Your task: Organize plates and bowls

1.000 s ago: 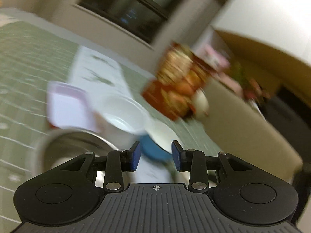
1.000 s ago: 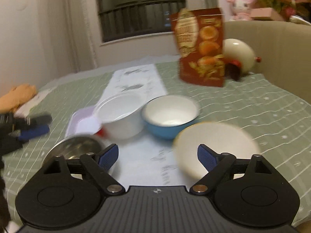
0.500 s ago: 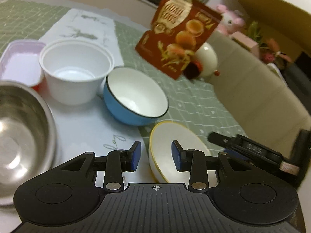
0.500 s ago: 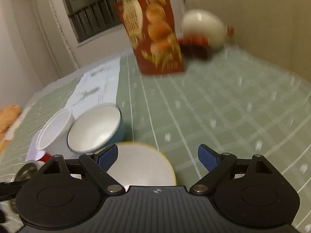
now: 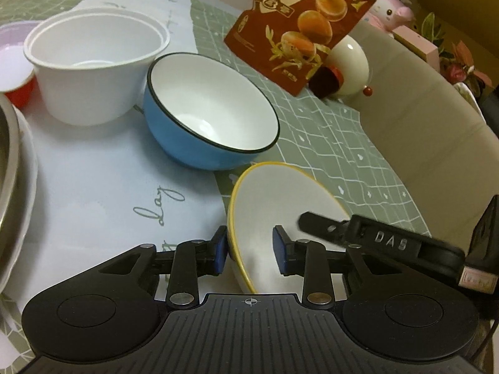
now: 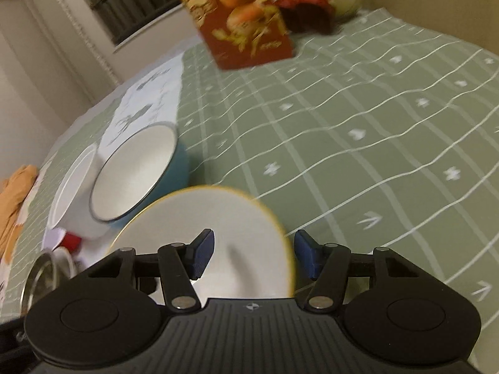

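A white bowl with a yellow rim (image 5: pixel 280 199) sits on the green checked tablecloth, nearest to both grippers. My left gripper (image 5: pixel 250 251) straddles its left rim, one pad outside and one inside. The jaws are closing and the inner pad stands off the wall. My right gripper (image 6: pixel 255 257) straddles the same bowl's (image 6: pixel 202 227) right rim, also closing, pads not pressing. One of its fingers (image 5: pixel 324 226) reaches over the bowl in the left wrist view. Behind stand a blue bowl (image 5: pixel 199 143) and a white plastic tub (image 5: pixel 90 62), touching.
A steel bowl (image 5: pixel 9 155) lies at the left edge, with a red cup (image 5: pixel 20 92) and a pink tray (image 5: pixel 12 50) behind it. A quail-egg pouch (image 5: pixel 299 25) and a white egg-shaped toy (image 5: pixel 349 65) stand farther back. A beige sofa (image 5: pixel 421 124) borders the right.
Both grippers came down and forward onto the yellow-rimmed bowl from opposite sides. The right jaws narrowed a lot and the left ones a little.
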The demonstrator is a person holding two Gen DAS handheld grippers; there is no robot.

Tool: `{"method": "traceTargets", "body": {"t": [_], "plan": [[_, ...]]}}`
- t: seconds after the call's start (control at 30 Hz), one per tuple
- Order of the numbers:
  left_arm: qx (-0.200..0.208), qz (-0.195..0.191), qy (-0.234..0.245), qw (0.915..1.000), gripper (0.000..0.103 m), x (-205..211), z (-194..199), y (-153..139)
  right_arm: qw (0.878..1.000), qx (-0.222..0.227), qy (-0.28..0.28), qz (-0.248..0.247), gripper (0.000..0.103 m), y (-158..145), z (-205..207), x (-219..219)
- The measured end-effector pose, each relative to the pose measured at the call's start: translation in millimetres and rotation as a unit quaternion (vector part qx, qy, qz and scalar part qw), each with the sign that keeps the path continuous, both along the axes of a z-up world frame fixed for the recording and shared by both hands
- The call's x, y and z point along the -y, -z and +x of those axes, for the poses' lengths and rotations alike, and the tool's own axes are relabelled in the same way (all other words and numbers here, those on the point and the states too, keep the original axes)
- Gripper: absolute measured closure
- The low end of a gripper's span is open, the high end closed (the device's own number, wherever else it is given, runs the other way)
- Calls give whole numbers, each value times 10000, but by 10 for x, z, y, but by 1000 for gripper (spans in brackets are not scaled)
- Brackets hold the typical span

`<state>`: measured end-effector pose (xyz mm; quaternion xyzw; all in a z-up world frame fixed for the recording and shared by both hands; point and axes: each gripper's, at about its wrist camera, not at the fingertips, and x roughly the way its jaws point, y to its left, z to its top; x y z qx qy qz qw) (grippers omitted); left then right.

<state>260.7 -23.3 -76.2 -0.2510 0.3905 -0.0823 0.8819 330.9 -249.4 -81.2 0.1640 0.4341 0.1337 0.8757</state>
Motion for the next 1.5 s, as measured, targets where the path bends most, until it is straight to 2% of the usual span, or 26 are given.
{"method": "traceTargets", "body": {"t": [0.13, 0.3, 0.53, 0.8, 1.03, 1.37, 1.5], "plan": [[8, 154, 133, 9998, 71, -12, -79, -35, 9999, 69, -85, -13, 44, -36, -79, -93], [45, 123, 97, 9999, 71, -160, -285, -85, 9996, -7, -168, 232, 42, -73, -114, -176], [23, 173, -178, 9997, 69, -471, -560, -114, 9971, -10, -671, 355, 41, -103, -238, -523], [-11, 170, -529, 9985, 69, -719, -660, -156, 9929, -32, -1098, 450, 39, -93, -296, -842], [-18, 332, -513, 9981, 69, -724, -728, -149, 9907, -24, -1305, 384, 38, -75, -354, -933], [27, 487, -493, 9976, 69, -642, -751, -190, 9909, -41, -1317, 275, 38, -35, -388, -898], [-23, 521, -500, 9974, 69, -625, -759, -188, 9916, 105, -1272, 198, 38, -79, -435, -873]]}}
